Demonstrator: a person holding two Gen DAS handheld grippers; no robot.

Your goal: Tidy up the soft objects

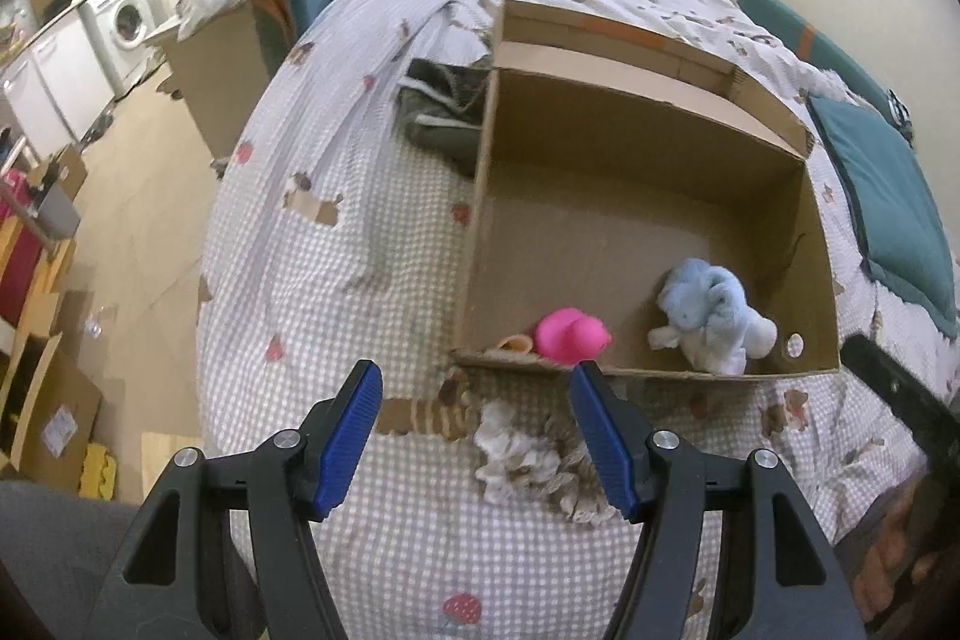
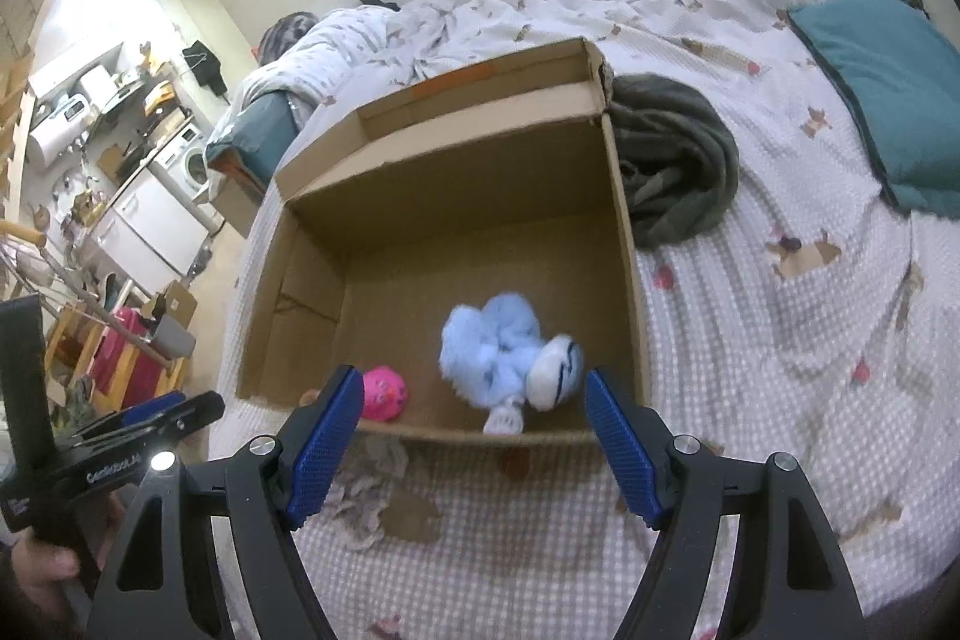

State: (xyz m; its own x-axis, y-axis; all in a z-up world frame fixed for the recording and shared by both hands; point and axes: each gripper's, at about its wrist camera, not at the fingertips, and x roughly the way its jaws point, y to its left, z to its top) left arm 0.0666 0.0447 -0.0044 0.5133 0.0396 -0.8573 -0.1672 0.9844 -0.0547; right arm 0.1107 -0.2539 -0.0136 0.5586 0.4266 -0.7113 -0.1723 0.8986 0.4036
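Note:
An open cardboard box (image 1: 642, 142) (image 2: 456, 184) sits on the bed. Inside it lie a light blue plush toy (image 1: 711, 316) (image 2: 510, 352) and a pink soft toy (image 1: 570, 334) (image 2: 384, 393); a small tan object (image 1: 516, 342) sits beside the pink one. A beige and white fuzzy soft object (image 1: 534, 454) (image 2: 372, 490) lies on the bedspread in front of the box. My left gripper (image 1: 477, 436) is open and empty, with the fuzzy object just inside its right finger. My right gripper (image 2: 474, 442) is open and empty over the box's near wall.
A dark grey-green blanket (image 1: 444, 112) (image 2: 672, 160) is bunched beside the box. A teal cushion (image 1: 888, 196) (image 2: 894, 94) lies on the bed. The left gripper's body (image 2: 120, 442) shows at lower left in the right wrist view. The bed edge drops to a floor with boxes (image 1: 54, 400).

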